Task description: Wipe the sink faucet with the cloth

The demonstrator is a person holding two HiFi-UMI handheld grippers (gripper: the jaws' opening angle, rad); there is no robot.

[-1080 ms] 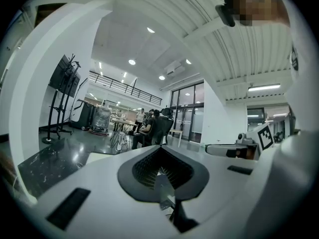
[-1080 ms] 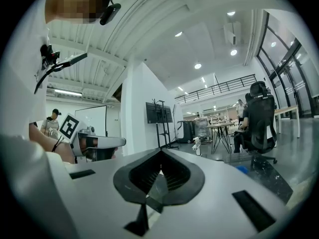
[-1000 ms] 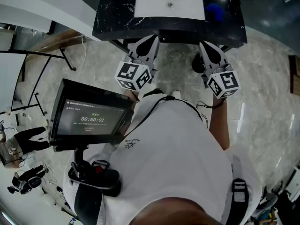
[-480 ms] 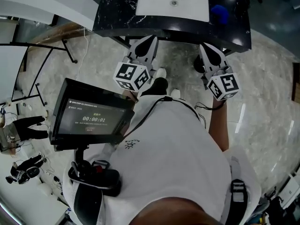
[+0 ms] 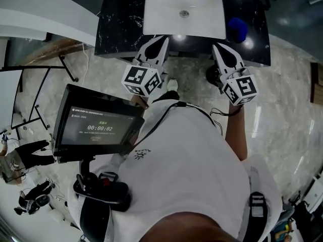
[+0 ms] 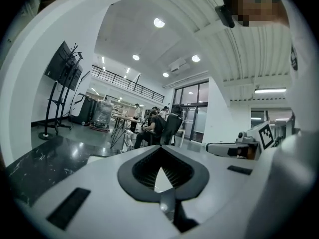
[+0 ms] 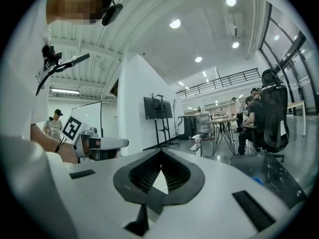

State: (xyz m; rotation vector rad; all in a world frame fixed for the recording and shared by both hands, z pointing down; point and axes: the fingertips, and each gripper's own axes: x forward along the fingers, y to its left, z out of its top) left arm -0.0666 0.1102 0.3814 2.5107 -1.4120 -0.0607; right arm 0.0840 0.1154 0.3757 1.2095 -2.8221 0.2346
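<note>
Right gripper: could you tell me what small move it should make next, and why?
Probably open the right gripper and ease it toward the blue cloth on the counter: its jaws are shut and empty, and the cloth lies untouched.

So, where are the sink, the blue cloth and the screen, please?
sink (image 5: 161, 20), head view, bare white bottom of the basin.
blue cloth (image 5: 237, 29), head view, its middle.
screen (image 5: 98, 127), head view, middle of the dark display.

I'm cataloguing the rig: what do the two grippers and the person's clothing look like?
Both the left gripper and right gripper are white, tapered shells with black ribbed pads inside, each carrying a cube of black-and-white square markers. The person wears a white T-shirt with a black cable across it.
</note>
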